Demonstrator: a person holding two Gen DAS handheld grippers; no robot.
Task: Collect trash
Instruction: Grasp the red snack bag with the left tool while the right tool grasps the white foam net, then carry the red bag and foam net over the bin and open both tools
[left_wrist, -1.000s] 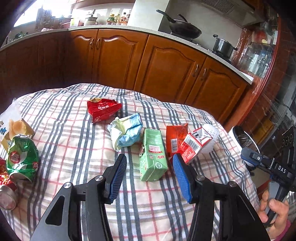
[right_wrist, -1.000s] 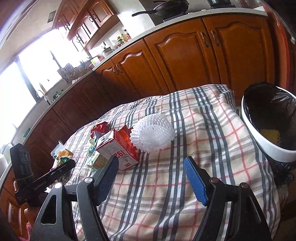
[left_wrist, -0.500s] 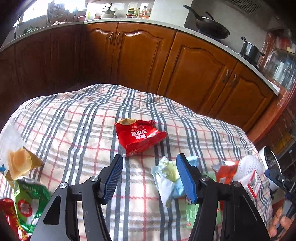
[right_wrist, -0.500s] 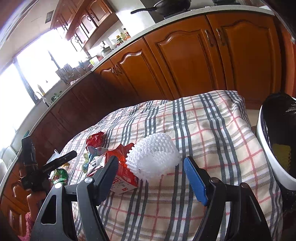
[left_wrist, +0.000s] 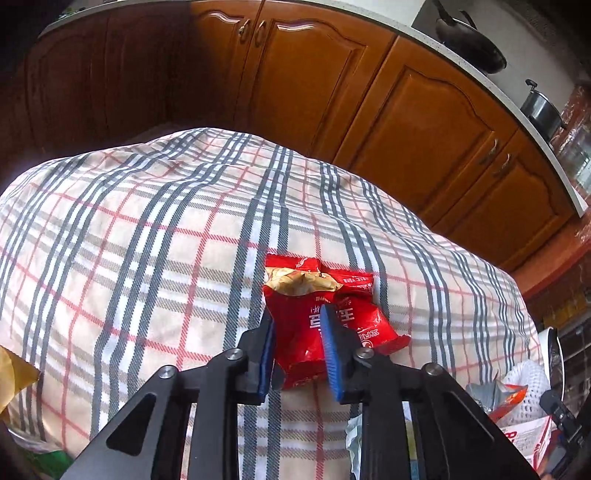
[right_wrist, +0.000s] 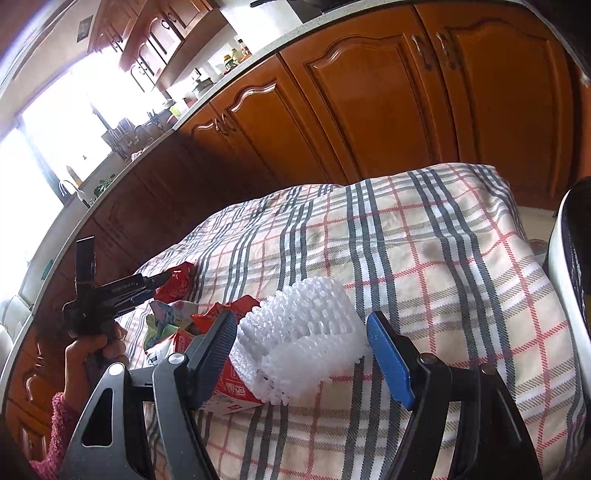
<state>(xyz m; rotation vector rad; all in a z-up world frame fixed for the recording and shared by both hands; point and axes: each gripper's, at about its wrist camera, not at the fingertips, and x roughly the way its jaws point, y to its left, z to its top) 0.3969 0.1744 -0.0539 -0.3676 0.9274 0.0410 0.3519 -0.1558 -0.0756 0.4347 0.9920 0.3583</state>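
Observation:
In the left wrist view a crumpled red snack wrapper (left_wrist: 325, 314) lies on the plaid tablecloth (left_wrist: 147, 240). My left gripper (left_wrist: 297, 325) has its jaws narrowed around the wrapper's near end, pads against it. In the right wrist view a white foam fruit net (right_wrist: 299, 350) lies on the cloth between the wide-open jaws of my right gripper (right_wrist: 301, 339), not touched. The left gripper (right_wrist: 162, 280) shows there too, at the red wrapper (right_wrist: 177, 282).
A red-and-white carton (right_wrist: 229, 391) and crumpled wrappers (right_wrist: 166, 321) lie left of the net. A white bin with a black liner (right_wrist: 565, 280) stands off the table's right edge. Wooden cabinets (left_wrist: 369, 92) line the far side. A yellow wrapper (left_wrist: 14, 373) lies at left.
My left gripper moved forward over the table to the red wrapper and narrowed its jaws onto it. My right gripper moved closer, so the foam net now sits between its open jaws.

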